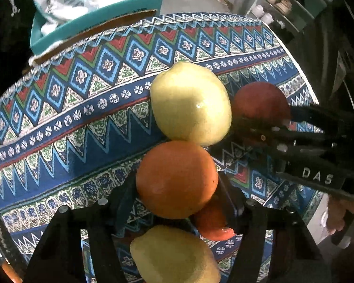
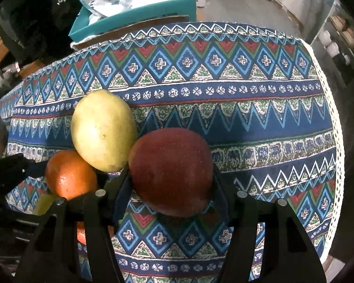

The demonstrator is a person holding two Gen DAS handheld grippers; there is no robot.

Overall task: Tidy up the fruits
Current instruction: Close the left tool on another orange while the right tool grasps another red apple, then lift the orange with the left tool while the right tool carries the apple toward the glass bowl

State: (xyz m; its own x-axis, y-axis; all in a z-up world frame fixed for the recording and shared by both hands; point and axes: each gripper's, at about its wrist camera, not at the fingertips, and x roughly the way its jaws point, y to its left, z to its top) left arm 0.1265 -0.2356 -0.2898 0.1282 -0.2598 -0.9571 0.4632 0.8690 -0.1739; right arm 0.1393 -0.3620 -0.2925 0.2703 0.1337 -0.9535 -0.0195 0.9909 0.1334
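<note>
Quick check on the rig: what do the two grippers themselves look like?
Both are matte black. The left gripper and right gripper each have two flat angular fingers with round silver pins on the linkages. White letters "DAS" mark the right gripper's side in the left wrist view.

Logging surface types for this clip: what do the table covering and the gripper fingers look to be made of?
Table covering: looks like woven printed cloth, matte, with a white lace-like edge on the right. Right gripper fingers: apparently black matte plastic, hard-edged, with shiny metal pins at the joints; the exact plastic is unclear.
</note>
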